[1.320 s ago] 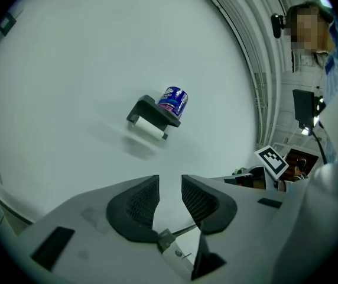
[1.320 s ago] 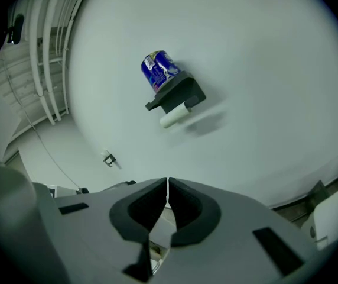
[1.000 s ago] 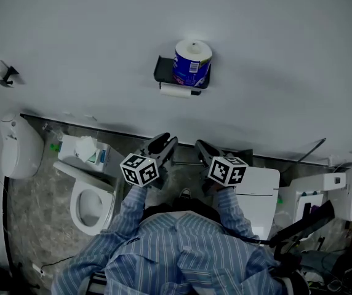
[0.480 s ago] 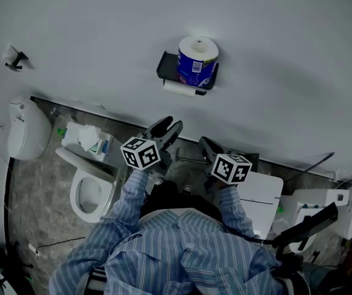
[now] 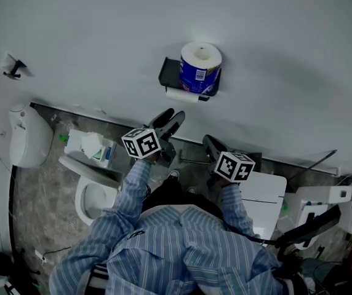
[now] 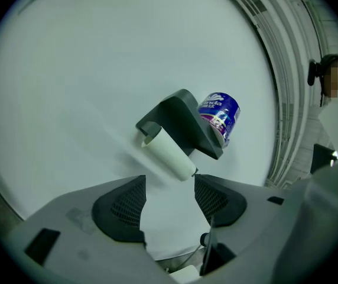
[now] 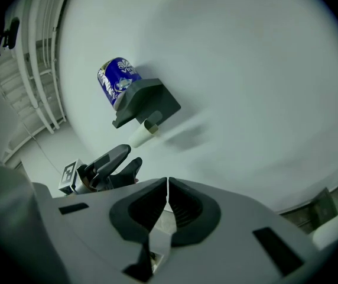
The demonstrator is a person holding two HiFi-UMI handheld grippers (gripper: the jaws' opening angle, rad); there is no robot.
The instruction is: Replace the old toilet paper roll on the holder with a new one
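The head view alone takes in the room: a pale grey-white wall [image 5: 90, 29] fills the upper half. Below it lie a grey marbled floor [image 5: 40, 214], a white toilet bowl [image 5: 93, 195] at 8 o'clock, a white rounded container [image 5: 25, 137] at 9 o'clock, and the person's blue-and-white striped shirt [image 5: 182, 251] at 6 o'clock. The dark grey wall-mounted holder [image 5: 171, 72] sits at 12 o'clock from both claws. On its flat top stands the new roll in a blue printed wrapper [image 5: 199, 66], its long axis upright; only the head view shows its core hole facing up. Under the shelf hangs the slim white old roll [image 5: 182, 94], its long axis level and lying along the wall. In the left gripper view the same holder [image 6: 178, 120], wrapped roll [image 6: 219, 116] and old roll [image 6: 168, 154] appear tilted, the old roll slanting from 10 to 4 o'clock. That view shows the left claw [image 6: 170, 182] with its pads spread wide, having just been opening, and only bare wall between them. The old roll's lower end is just above the gap, not touching. The right gripper view shows the right claw [image 7: 167, 185] with its pads pressed together on nothing. It also catches the left claw [image 7: 113, 164] at 8 o'clock, below the holder [image 7: 148, 102].
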